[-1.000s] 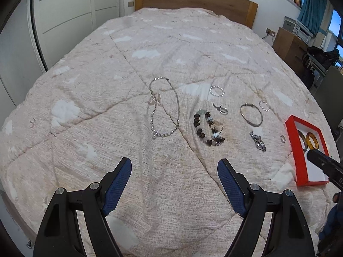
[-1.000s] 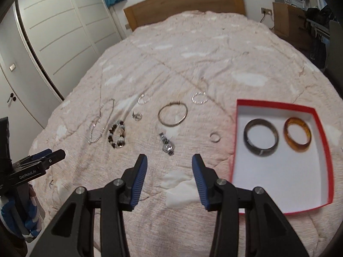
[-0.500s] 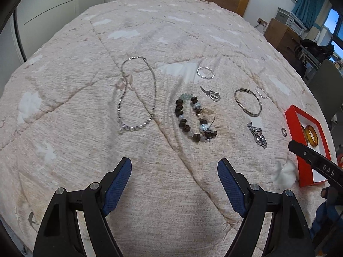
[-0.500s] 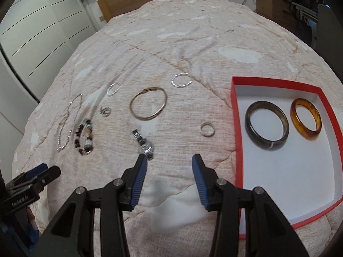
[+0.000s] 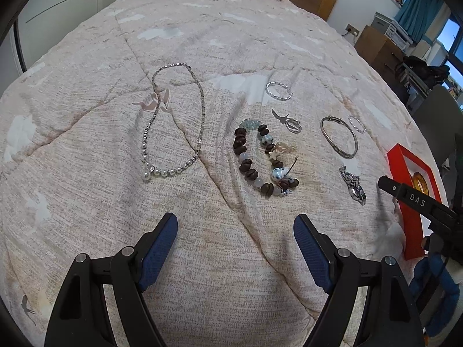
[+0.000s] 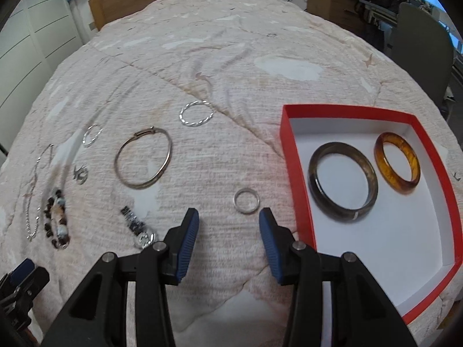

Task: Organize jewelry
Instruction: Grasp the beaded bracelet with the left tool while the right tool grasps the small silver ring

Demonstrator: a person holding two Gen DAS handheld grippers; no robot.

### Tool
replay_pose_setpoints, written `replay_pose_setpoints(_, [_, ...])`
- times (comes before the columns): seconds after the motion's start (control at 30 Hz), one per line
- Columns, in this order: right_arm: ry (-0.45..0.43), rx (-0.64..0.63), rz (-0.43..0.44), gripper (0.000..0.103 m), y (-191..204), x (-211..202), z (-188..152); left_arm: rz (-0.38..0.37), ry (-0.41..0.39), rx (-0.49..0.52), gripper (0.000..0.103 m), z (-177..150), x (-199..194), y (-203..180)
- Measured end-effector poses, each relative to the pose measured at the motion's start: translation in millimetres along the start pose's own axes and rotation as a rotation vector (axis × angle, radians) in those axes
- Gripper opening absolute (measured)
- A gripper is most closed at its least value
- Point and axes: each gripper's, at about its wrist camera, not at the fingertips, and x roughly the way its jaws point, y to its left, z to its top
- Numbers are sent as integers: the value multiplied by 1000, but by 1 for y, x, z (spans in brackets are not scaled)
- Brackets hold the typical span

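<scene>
Both grippers, left [image 5: 235, 238] and right [image 6: 228, 225], had dropped closer, wide open and empty, the right nearing the small ring [image 6: 246, 201] beside the red box [image 6: 292, 156].

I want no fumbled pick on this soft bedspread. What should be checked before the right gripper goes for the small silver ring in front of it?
1. Right gripper open and empty: ok.
2. Small silver ring lies just ahead of the gap between the fingers, slightly right of center: ok.
3. Ring apart from other pieces; the thin metal bangle and watch lie off to its left: ok.
4. Red box has free floor beside the dark bangle and amber bangle: ok.
5. Left gripper open, empty, away from the ring: ok.
6. Whether flat ring can be pinched off the soft bedspread: cannot tell.
</scene>
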Motion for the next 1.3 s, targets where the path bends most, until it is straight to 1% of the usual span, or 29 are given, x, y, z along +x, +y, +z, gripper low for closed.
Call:
replay_pose_setpoints(0.07, [-3,-2,-26,47,2,4,4,1,4,-2,82,1,5,0])
replay_pose_setpoints(0.13, [-3,-1,-46,49,4,8,7,-2,5,-4,82,3,9,-1])
replay_pose_setpoints(0.2, [2,-11,-63,50,8,14,9,-4,4,-5,82,6,11,-3])
replay_pose_setpoints(0.27, [13,-33,-63,50,12,18,11,-6,4,-8,82,8,14,-4])
replay_pose_setpoints(0.43, [59,-81,35,51,14,22,12,-8,4,-11,82,9,15,-6])
replay_pose_setpoints(0.67, [67,-121,166,51,6,13,9,-5,6,-12,82,8,19,-11])
replay_pose_setpoints(0.73, [65,-133,176,49,6,12,7,-6,3,-16,82,10,20,-12])
replay_pose_setpoints(0.9, [51,-150,184,49,7,11,9,-6,-3,-26,82,16,23,-14])
replay_pose_setpoints(1.0, [53,-162,169,44,7,15,14,2,-4,-28,81,21,28,-18])
replay_pose_setpoints(1.07, [57,-172,156,38,7,19,18,13,-2,-29,81,25,32,-20])
replay_pose_setpoints(1.13, [66,-184,142,33,6,21,19,20,4,-39,79,27,37,-21])
replay_pose_setpoints(1.2, [70,-200,129,28,6,22,18,24,11,-59,75,29,41,-20])
replay_pose_setpoints(1.27, [77,-221,116,21,6,24,16,27,15,-81,74,31,45,-19])
replay_pose_setpoints(1.3, [80,-228,113,20,6,25,16,29,17,-87,74,31,46,-19])
